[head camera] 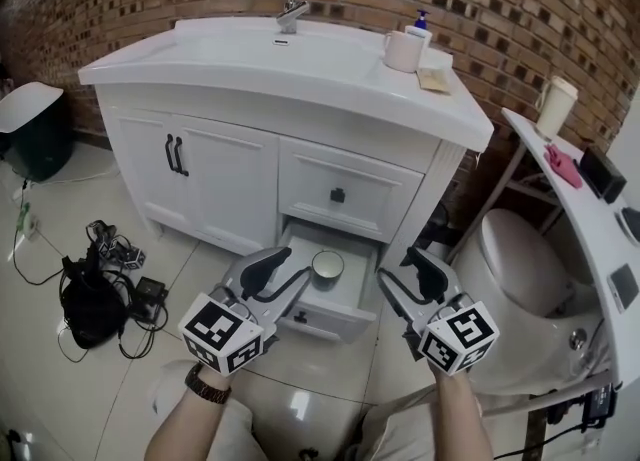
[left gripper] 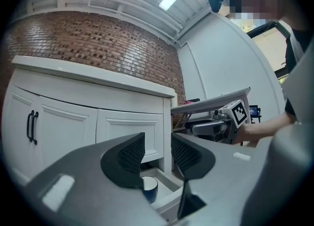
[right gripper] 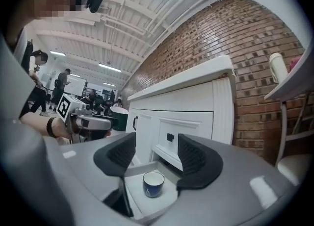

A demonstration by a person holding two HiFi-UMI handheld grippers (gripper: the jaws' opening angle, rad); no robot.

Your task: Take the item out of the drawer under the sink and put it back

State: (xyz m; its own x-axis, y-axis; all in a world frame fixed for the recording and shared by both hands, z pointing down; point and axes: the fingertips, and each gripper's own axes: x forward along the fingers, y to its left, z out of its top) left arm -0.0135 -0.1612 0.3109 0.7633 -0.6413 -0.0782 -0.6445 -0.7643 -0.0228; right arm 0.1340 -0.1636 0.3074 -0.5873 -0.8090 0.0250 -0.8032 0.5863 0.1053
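Observation:
The bottom drawer (head camera: 322, 321) of the white sink cabinet (head camera: 210, 164) stands pulled out. A dark blue cup (head camera: 328, 265) with a white inside sits upright in it, also seen as the cup (left gripper: 149, 188) in the left gripper view and the cup (right gripper: 153, 183) in the right gripper view. My left gripper (head camera: 276, 271) hovers at the drawer's left front corner, open and empty; the left gripper (left gripper: 158, 151) points level at the cabinet. My right gripper (head camera: 407, 275) hangs to the right of the drawer, jaws apart with nothing between them; the cup lies beyond and below the right gripper (right gripper: 156, 154).
A toilet (head camera: 530, 289) stands close on the right under a curved side shelf (head camera: 585, 219). A black bag with cables (head camera: 95, 299) lies on the floor at left, and a bin (head camera: 35, 129) stands further back. The upper drawer (head camera: 338, 194) is closed.

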